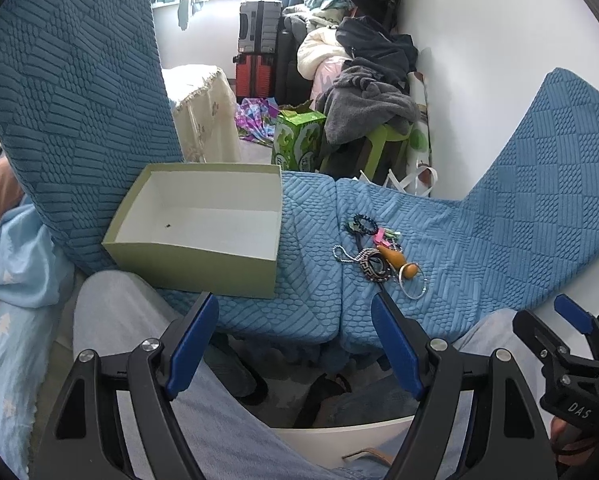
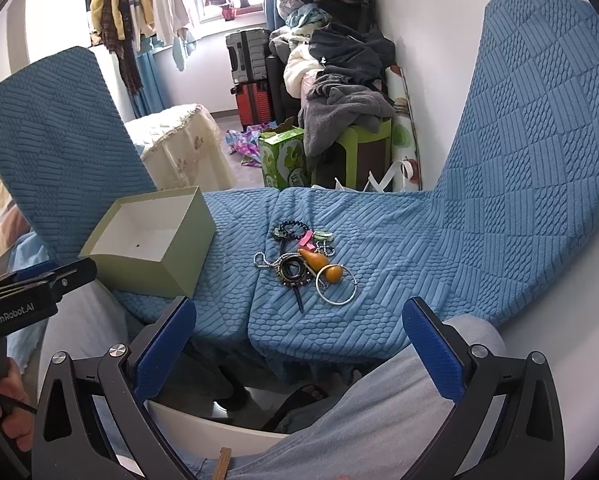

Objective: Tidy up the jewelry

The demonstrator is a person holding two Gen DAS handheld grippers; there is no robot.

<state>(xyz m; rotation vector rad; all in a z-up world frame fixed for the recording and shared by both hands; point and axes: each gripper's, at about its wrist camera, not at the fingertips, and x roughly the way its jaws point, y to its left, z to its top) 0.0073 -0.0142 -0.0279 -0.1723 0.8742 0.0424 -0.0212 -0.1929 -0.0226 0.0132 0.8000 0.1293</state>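
A pile of jewelry (image 1: 379, 256) lies on the blue textured seat cover (image 1: 479, 248): a dark bead bracelet (image 1: 364, 224), a ball chain (image 1: 341, 254), a round patterned pendant (image 1: 376, 266), an orange gourd charm (image 1: 397, 262) and a silver bangle (image 1: 413, 284). The pile also shows in the right wrist view (image 2: 307, 266). An open, empty pale green box (image 1: 203, 232) stands to its left, also seen in the right wrist view (image 2: 151, 240). My left gripper (image 1: 295, 344) is open and empty, short of the seat edge. My right gripper (image 2: 295, 344) is open and empty, below the pile.
Two blue chair backs (image 2: 55, 152) flank the seat. Behind stand suitcases (image 1: 259, 52), a green carton (image 1: 297, 140), a green stool with piled clothes (image 1: 367, 92) and a cloth-covered table (image 1: 203, 108). The person's legs in light trousers (image 2: 359, 412) are below the grippers.
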